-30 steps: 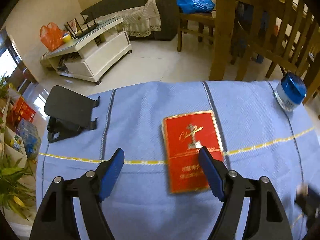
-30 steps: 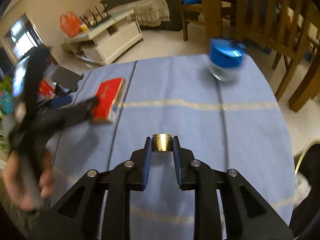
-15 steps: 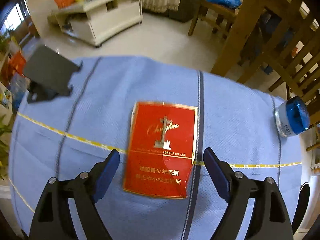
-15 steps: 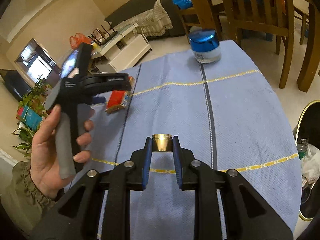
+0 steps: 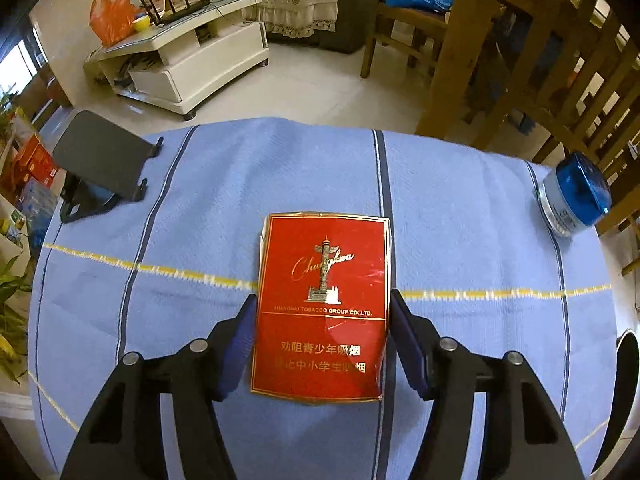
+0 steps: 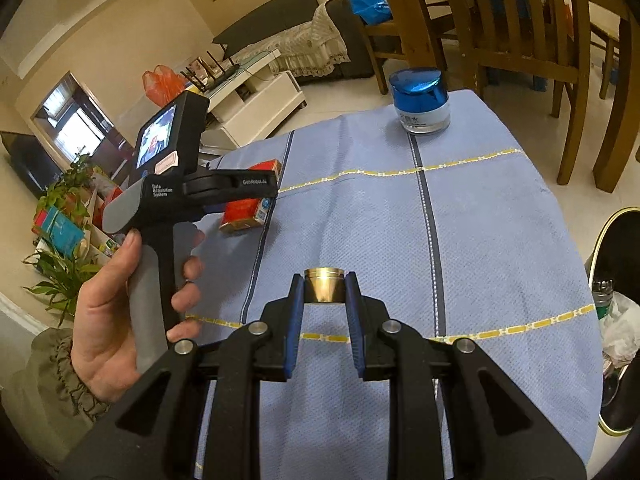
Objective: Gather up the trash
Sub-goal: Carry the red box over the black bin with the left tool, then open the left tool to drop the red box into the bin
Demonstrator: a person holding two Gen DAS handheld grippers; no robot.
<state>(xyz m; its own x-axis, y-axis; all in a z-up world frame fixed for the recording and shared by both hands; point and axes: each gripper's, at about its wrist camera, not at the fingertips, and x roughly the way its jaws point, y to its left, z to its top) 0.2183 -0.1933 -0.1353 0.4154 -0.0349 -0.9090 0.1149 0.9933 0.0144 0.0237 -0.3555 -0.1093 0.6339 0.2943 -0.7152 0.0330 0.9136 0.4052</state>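
Note:
A red cigarette pack (image 5: 324,304) lies flat on the blue tablecloth (image 5: 460,240). My left gripper (image 5: 323,300) points down over it, one pad along each long side, and the jaws are closing. The pads (image 5: 240,344) stand right at the pack's edges, with no firm squeeze to be seen. In the right wrist view a hand (image 6: 104,312) holds that left gripper above the pack (image 6: 244,208). My right gripper (image 6: 324,280) is shut on a small brass cylinder (image 6: 324,290) and hovers over the cloth.
A blue-lidded jar (image 6: 420,100) stands near the table's far edge. A black stand (image 5: 100,160) sits at the far left corner. A black bin with a gold rim (image 6: 620,216) holds a white bag at the right. Wooden chairs (image 6: 520,20) stand beyond the table.
The left gripper has centred over the red pack and its jaws have narrowed to the pack's sides. The right gripper has drawn back a little, still holding the brass cylinder.

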